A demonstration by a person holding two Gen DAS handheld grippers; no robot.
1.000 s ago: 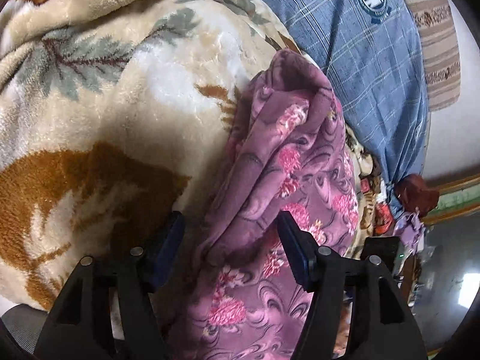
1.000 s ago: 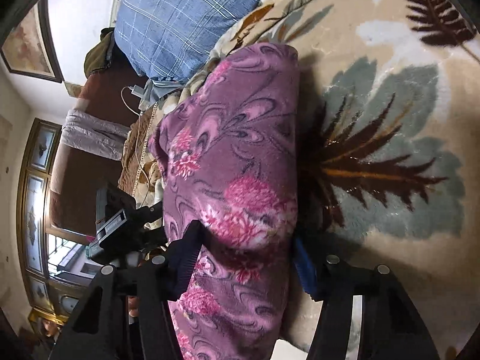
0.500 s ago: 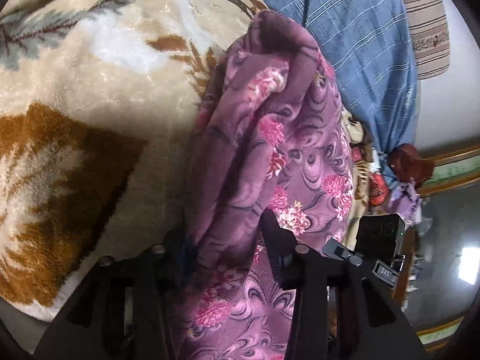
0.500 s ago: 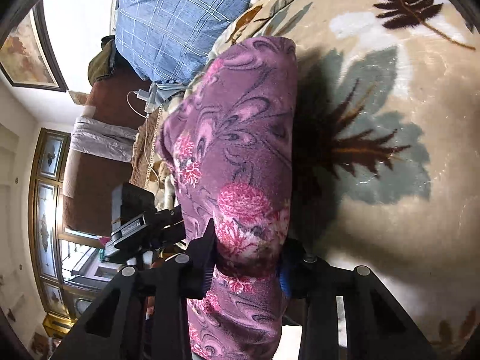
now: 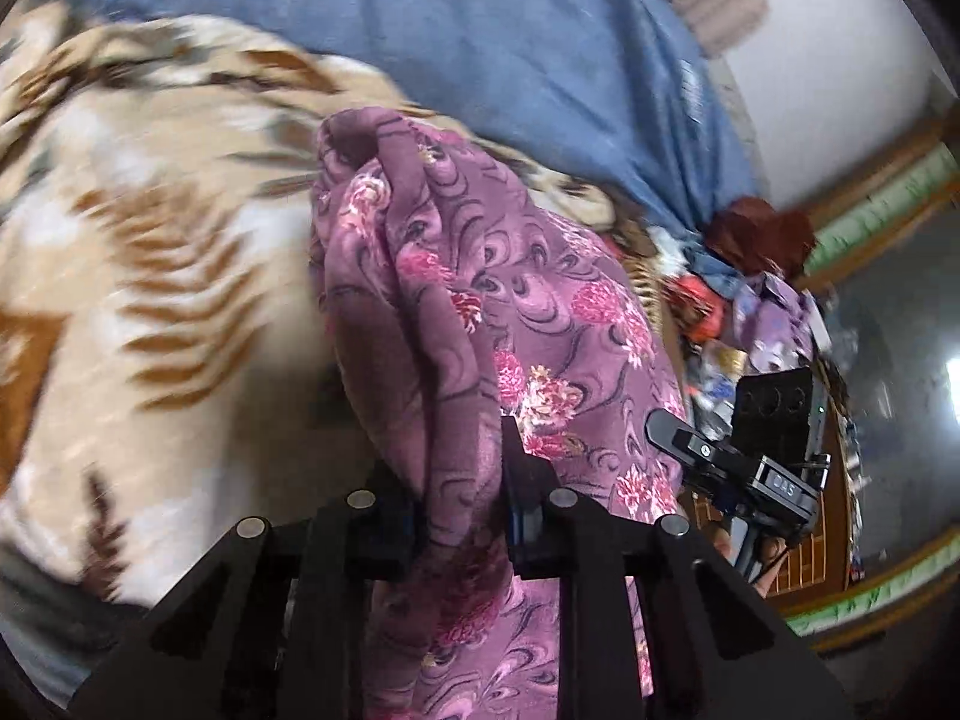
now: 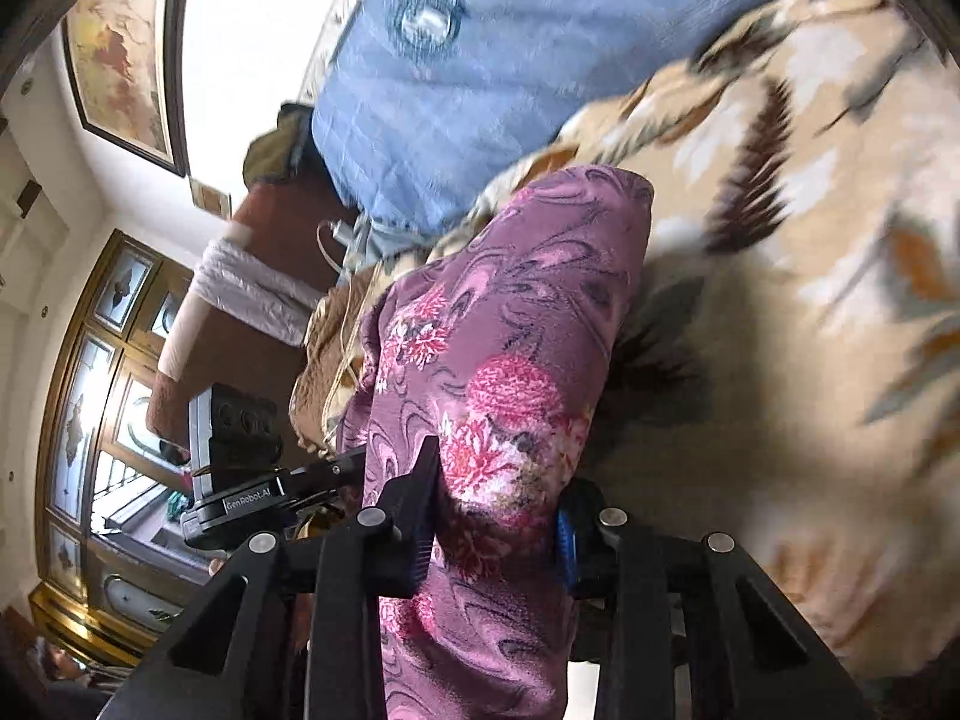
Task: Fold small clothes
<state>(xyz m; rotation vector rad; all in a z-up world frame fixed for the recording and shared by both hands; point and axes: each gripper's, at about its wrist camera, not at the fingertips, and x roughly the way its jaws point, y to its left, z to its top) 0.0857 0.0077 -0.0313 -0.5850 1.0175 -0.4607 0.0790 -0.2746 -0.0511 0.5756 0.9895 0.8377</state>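
Observation:
A purple garment with pink flowers (image 5: 516, 324) is bunched and held up over a cream leaf-print blanket (image 5: 150, 240). My left gripper (image 5: 459, 480) is shut on one end of it, the cloth pinched between the jaws. My right gripper (image 6: 495, 498) is shut on the other end of the purple garment (image 6: 510, 348), above the blanket (image 6: 810, 300). The right gripper shows at the right of the left wrist view (image 5: 750, 468). The left gripper shows at the left of the right wrist view (image 6: 252, 480).
A blue checked pillow (image 5: 540, 48) lies beyond the garment and shows in the right wrist view too (image 6: 480, 60). A heap of mixed clothes (image 5: 750, 276) sits at the right. A brown sofa (image 6: 240, 312) and wooden window frames (image 6: 90, 390) stand at the left.
Both grippers closed from open onto the purple garment and lifted it off the blanket. Both views swung toward the pillow.

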